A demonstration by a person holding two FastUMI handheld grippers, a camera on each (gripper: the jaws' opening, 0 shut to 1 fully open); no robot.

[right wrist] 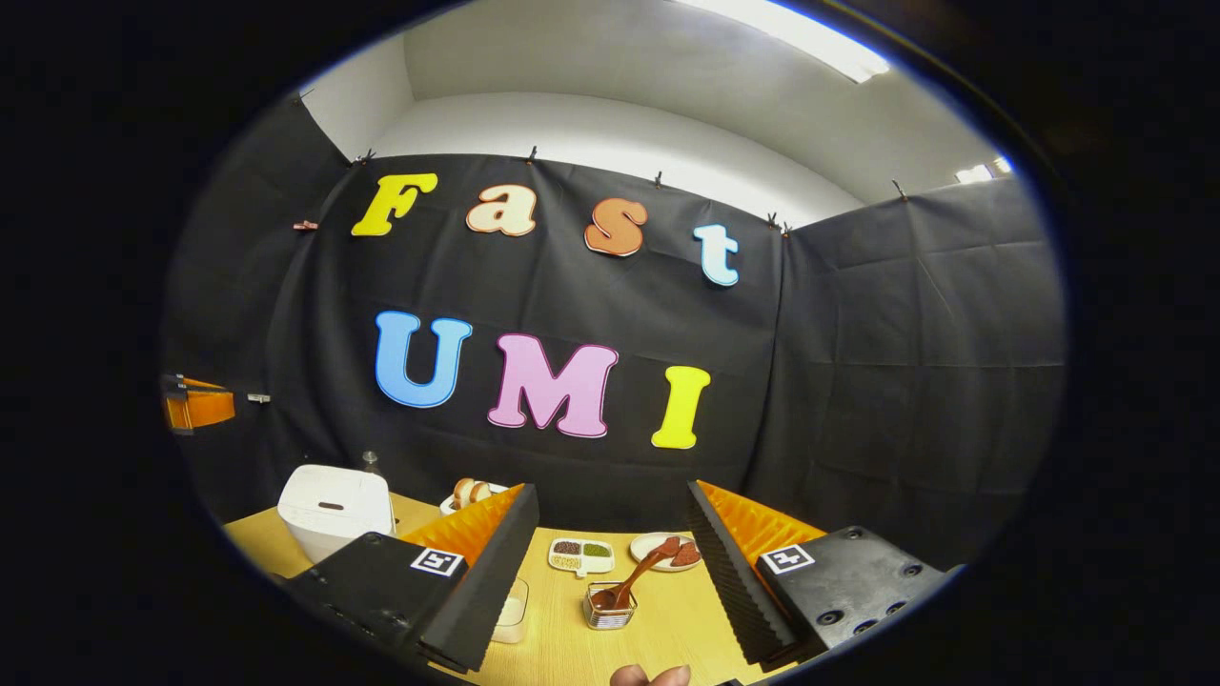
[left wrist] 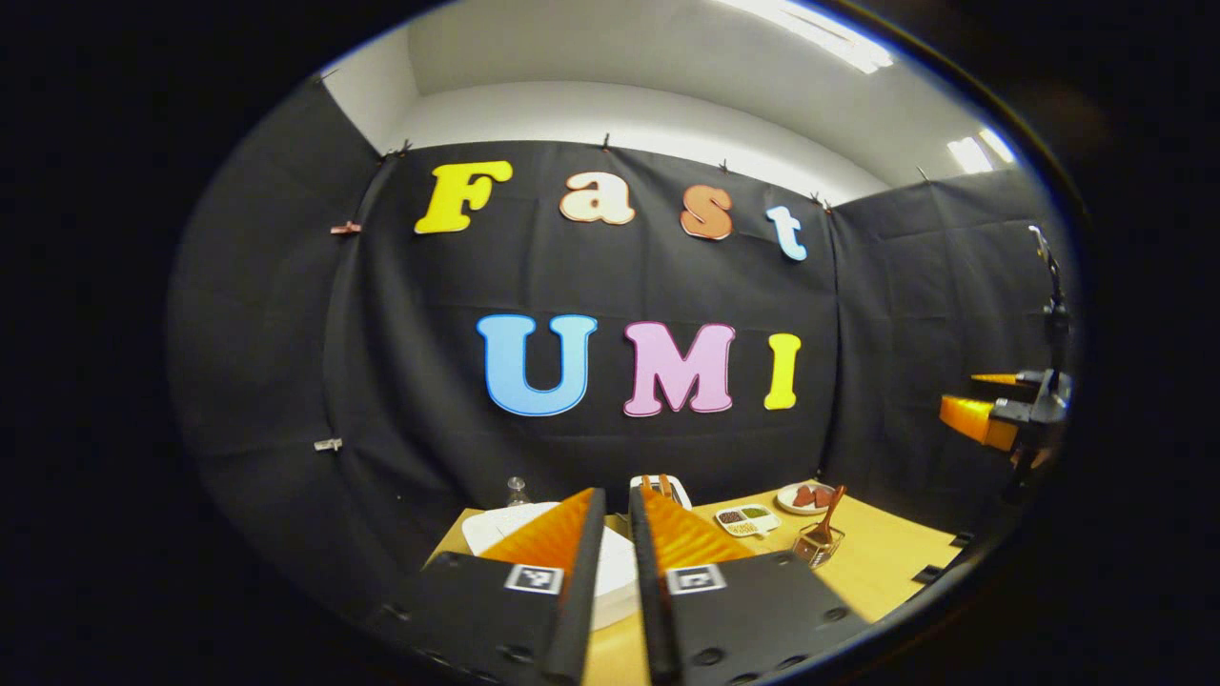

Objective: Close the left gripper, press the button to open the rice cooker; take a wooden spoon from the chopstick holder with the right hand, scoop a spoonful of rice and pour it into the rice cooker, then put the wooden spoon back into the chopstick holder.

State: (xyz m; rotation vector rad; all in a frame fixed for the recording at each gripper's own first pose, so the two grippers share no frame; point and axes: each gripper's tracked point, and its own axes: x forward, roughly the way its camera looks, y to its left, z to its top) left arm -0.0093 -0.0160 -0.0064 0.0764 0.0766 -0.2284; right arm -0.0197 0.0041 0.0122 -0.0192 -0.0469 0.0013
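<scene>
The white rice cooker [right wrist: 334, 510] stands with its lid down at the table's left end. In the left gripper view the rice cooker [left wrist: 500, 524] lies just beyond and below my left gripper [left wrist: 618, 519], whose fingers are together with nothing between them. A wooden spoon [right wrist: 637, 575] leans in a small clear chopstick holder [right wrist: 610, 610] at mid-table, below and ahead of my right gripper [right wrist: 610, 491], which is open and empty, high above the table. The spoon [left wrist: 827, 514] and holder [left wrist: 818, 545] lie to the right in the left gripper view.
On the wooden table [right wrist: 686, 619] are a divided dish of beans [right wrist: 581, 554], a plate of reddish pieces [right wrist: 667, 551], a plate of bread [right wrist: 472, 494] and a pale clear box [right wrist: 512, 610] half hidden by a finger. A fingertip [right wrist: 648, 675] shows at the bottom.
</scene>
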